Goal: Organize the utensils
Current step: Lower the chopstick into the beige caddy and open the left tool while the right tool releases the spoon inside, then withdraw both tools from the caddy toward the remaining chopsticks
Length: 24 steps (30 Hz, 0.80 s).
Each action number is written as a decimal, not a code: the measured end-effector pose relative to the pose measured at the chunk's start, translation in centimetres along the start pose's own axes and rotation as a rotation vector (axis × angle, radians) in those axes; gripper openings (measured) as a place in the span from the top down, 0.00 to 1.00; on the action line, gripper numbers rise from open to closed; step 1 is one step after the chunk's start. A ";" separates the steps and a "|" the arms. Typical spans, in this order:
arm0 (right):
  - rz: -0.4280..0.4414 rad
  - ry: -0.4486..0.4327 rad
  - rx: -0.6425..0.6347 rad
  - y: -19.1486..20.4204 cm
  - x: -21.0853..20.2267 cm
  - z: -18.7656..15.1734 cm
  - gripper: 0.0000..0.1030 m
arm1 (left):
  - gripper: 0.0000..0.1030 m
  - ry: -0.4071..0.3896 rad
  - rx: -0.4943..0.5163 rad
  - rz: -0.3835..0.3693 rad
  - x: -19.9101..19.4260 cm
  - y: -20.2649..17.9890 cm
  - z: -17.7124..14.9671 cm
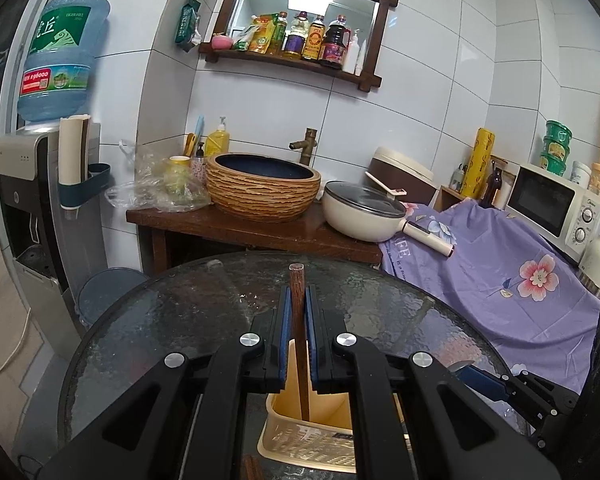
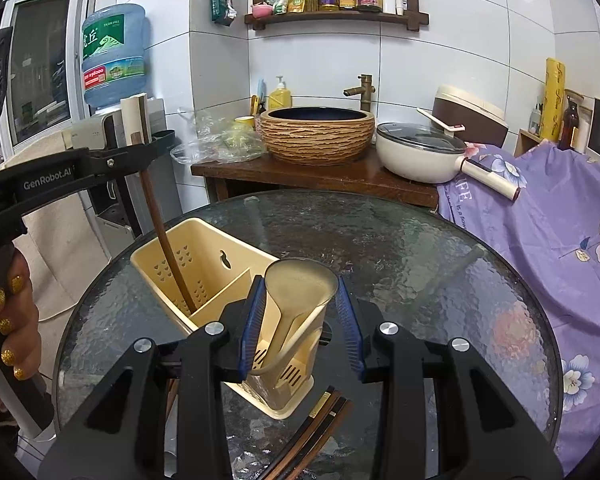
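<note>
A cream plastic utensil holder point(image 2: 204, 264) with two compartments stands on the round glass table point(image 2: 420, 280). My left gripper point(image 1: 298, 312) is shut on a dark wooden utensil handle point(image 1: 298, 320), held upright with its lower end inside the holder point(image 1: 320, 412). In the right wrist view the same handle point(image 2: 168, 252) reaches down into the holder's left compartment. My right gripper point(image 2: 300, 316) is open, its blue pads either side of a steel spoon point(image 2: 296, 296) that stands in the holder's near compartment. Several dark chopsticks point(image 2: 312, 436) lie on the glass in front of the holder.
Behind the table is a wooden counter point(image 2: 320, 176) with a woven basin point(image 2: 318, 132), a cream pan point(image 2: 416, 152) and plastic bags. A purple floral cloth point(image 2: 540, 216) covers furniture at the right. A water dispenser point(image 1: 40, 160) stands at the left.
</note>
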State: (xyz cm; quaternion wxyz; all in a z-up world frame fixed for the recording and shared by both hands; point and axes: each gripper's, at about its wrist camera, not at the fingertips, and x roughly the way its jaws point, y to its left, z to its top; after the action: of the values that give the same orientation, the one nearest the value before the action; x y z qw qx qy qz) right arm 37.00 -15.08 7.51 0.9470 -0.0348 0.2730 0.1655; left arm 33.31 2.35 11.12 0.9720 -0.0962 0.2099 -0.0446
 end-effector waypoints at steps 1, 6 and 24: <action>0.000 -0.003 0.001 0.0 0.0 0.0 0.63 | 0.93 0.002 -0.004 0.001 0.0 0.1 0.0; -0.004 -0.005 0.024 -0.4 0.3 -0.5 0.46 | 0.76 0.023 0.006 0.006 -0.1 0.1 -0.2; 0.002 -0.008 0.012 -0.3 -5.6 -7.7 0.21 | 0.06 0.038 0.059 -0.017 -6.2 0.9 -5.8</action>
State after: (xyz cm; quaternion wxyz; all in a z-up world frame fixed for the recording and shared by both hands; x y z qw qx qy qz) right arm 28.72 -18.18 3.95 0.9482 -0.0280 0.2701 0.1648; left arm 25.33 3.05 8.23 0.9698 -0.0684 0.2262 -0.0609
